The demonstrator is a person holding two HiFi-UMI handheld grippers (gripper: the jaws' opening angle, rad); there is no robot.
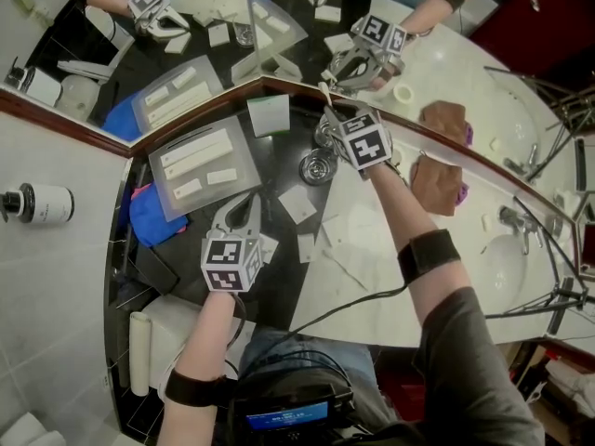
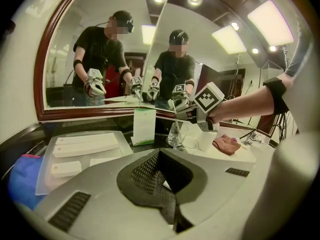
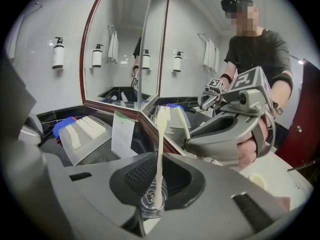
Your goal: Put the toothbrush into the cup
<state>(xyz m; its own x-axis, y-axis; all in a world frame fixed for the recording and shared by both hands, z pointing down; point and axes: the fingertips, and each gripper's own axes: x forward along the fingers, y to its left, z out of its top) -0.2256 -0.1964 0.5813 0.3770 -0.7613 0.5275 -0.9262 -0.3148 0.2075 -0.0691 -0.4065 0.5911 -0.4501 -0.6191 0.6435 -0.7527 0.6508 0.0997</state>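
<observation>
A pale toothbrush [image 3: 160,149] stands upright with its lower end inside a clear glass cup [image 3: 150,211] on the dark counter by the mirror corner. My right gripper [image 3: 159,159] hovers just over that cup, and its pads lie against the handle on both sides with no gap showing. From the left gripper view the toothbrush [image 2: 175,118] rises out of the cup [image 2: 176,136] under the right gripper [image 2: 189,113]. In the head view the right gripper [image 1: 327,124] is at the mirror's edge. My left gripper [image 1: 244,214] is shut and empty, nearer the counter's front.
A second glass [image 1: 316,167] stands beside the cup. A clear tray [image 1: 200,165] with white packets and a blue cloth [image 1: 156,214] lie left. A standing card [image 1: 270,114], a brown cloth [image 1: 437,179], a faucet [image 1: 519,223] and a pump bottle [image 1: 42,203] are around.
</observation>
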